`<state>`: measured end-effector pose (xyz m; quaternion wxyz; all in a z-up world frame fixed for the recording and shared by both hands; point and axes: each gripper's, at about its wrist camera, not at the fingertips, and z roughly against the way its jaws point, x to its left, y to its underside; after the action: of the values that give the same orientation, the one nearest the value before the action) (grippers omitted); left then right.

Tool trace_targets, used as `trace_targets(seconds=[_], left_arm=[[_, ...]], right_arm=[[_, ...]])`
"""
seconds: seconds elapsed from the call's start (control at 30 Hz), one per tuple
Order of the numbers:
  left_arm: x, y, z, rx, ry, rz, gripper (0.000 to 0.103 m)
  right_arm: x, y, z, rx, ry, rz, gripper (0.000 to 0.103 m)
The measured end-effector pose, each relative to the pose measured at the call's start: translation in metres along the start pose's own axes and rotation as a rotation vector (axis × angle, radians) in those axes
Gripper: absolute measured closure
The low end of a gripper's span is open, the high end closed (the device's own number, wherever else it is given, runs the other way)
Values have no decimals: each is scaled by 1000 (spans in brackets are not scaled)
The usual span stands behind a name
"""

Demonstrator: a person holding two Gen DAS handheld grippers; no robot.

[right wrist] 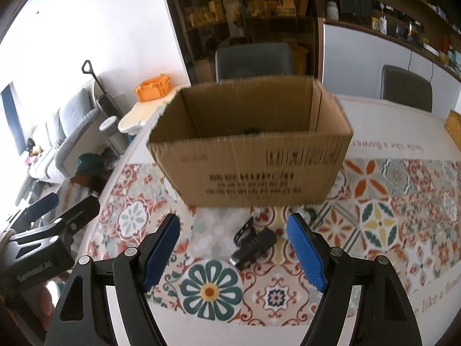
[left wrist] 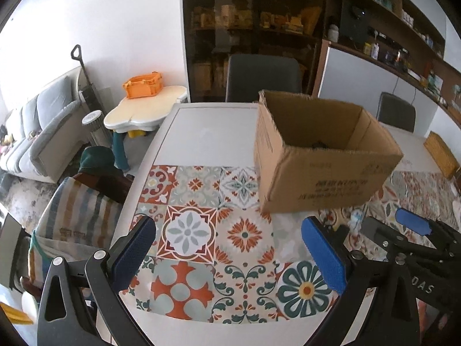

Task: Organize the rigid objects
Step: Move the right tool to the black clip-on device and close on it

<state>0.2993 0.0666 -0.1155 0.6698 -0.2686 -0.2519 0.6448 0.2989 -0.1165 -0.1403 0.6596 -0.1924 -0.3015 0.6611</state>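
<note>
The right gripper (right wrist: 233, 255) hangs over the table (right wrist: 374, 121) with its blue pads (right wrist: 306, 255) standing wide apart and nothing pressed between them. Below the gap, lying on the patterned cloth (right wrist: 374, 201), is a small black object (right wrist: 252, 246), ribbed along its body with a loop at its far end; it is tilted across the gap, nearer the right-hand pad, and touches neither pad. Just beyond it stands an open cardboard box (right wrist: 253, 170), its printed side facing the gripper, and something dark shows low inside it against the near wall, too little of it visible to name. The left gripper (left wrist: 227, 255) is also spread wide and empty, its pads (left wrist: 324, 255) over bare patterned cloth (left wrist: 190, 230), with the same cardboard box (left wrist: 322, 178) ahead of it and to its right. In the left wrist view the right gripper (left wrist: 403, 225) shows at the right edge, close beside the left one; in the right wrist view the left gripper (right wrist: 54, 210) shows at the left edge. Past the table's far edge stands a dark chair (right wrist: 253, 60) before a dark shelving unit (right wrist: 245, 8), and a second chair (right wrist: 406, 86) stands further right. To the left, away from the table, an orange crate (left wrist: 142, 85) sits on a small cream table (left wrist: 144, 109), near a grey sofa (left wrist: 37, 132).
</note>
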Motion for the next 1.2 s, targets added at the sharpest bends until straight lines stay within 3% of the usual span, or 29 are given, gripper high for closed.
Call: trace_targets(seconds=[0.73, 1.2], left_arm=[[0, 41, -63, 90, 94, -22, 0], [-6, 48, -89, 126, 120, -28, 0]], right_arm=[[-13, 36, -84, 124, 3, -59, 35], [-13, 41, -123, 150, 75, -55, 41]])
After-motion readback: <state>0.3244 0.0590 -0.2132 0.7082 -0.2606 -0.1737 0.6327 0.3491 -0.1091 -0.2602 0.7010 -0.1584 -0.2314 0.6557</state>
